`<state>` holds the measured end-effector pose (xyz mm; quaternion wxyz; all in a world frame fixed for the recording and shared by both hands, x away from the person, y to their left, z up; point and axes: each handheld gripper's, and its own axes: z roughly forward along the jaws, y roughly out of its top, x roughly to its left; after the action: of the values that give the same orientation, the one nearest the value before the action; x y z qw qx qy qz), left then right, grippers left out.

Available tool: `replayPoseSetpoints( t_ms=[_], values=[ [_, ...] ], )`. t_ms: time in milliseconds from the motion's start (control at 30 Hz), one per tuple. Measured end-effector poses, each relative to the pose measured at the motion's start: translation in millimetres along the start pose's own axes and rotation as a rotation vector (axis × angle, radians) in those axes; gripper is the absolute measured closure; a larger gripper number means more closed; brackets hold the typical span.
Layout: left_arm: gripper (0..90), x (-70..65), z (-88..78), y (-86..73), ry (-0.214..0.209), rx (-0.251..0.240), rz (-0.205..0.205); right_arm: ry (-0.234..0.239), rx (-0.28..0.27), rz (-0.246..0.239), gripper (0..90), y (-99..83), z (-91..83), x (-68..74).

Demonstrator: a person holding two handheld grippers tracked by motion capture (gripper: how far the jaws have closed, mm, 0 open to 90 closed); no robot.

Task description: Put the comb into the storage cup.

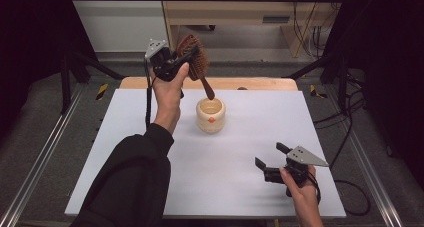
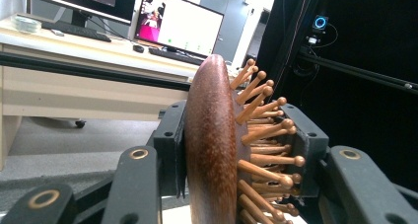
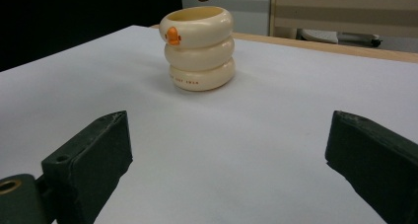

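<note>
I have the left gripper (image 1: pixel 176 63) raised above the far part of the white table (image 1: pixel 150 137), and its jaws are clamped on the head of the wooden hairbrush (image 1: pixel 196 64), one pad flat against the smooth brown back and the other pressed in among the bristle pins. From the left gripper view the hairbrush (image 2: pixel 212 145) stands edge-on between the jaws, rounded tip uppermost, pins jutting off to the right of that view. In the high view its long axis runs on a slant: the head sits high and toward the far left, and the handle points down and to the right, its end hanging just above the mouth of the cream holder (image 1: pixel 210 115). That cream holder is a ringed cup with a small orange mark on its side, standing upright near the middle of the table; the handle end is above the rim, not inside it. My right gripper (image 1: pixel 272 159) rests low near the table's near right corner, jaws spread wide with nothing between them, facing the cream holder (image 3: pixel 199 49) from well apart.
</note>
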<state>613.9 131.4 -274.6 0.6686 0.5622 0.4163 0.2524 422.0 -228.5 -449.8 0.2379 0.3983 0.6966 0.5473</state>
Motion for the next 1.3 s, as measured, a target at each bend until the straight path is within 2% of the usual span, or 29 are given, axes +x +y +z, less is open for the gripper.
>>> replayPoseSetpoints(
  t_ms=[433, 633, 1300],
  values=[
    [51.4, 0.0, 0.9, -3.9, 0.002, 0.009, 0.017, 0.002, 0.001, -0.002, 4.3, -0.2, 0.5, 0.2],
    [51.4, -0.9, 2.2, -7.1, 0.006, 0.019, 0.038, 0.001, 0.002, -0.003, 4.3, -0.3, 0.7, 0.2],
    [51.4, -1.2, 5.7, -15.1, 0.008, 0.036, 0.051, 0.004, 0.005, -0.002, 4.3, -0.5, 0.7, 0.1]
  ],
)
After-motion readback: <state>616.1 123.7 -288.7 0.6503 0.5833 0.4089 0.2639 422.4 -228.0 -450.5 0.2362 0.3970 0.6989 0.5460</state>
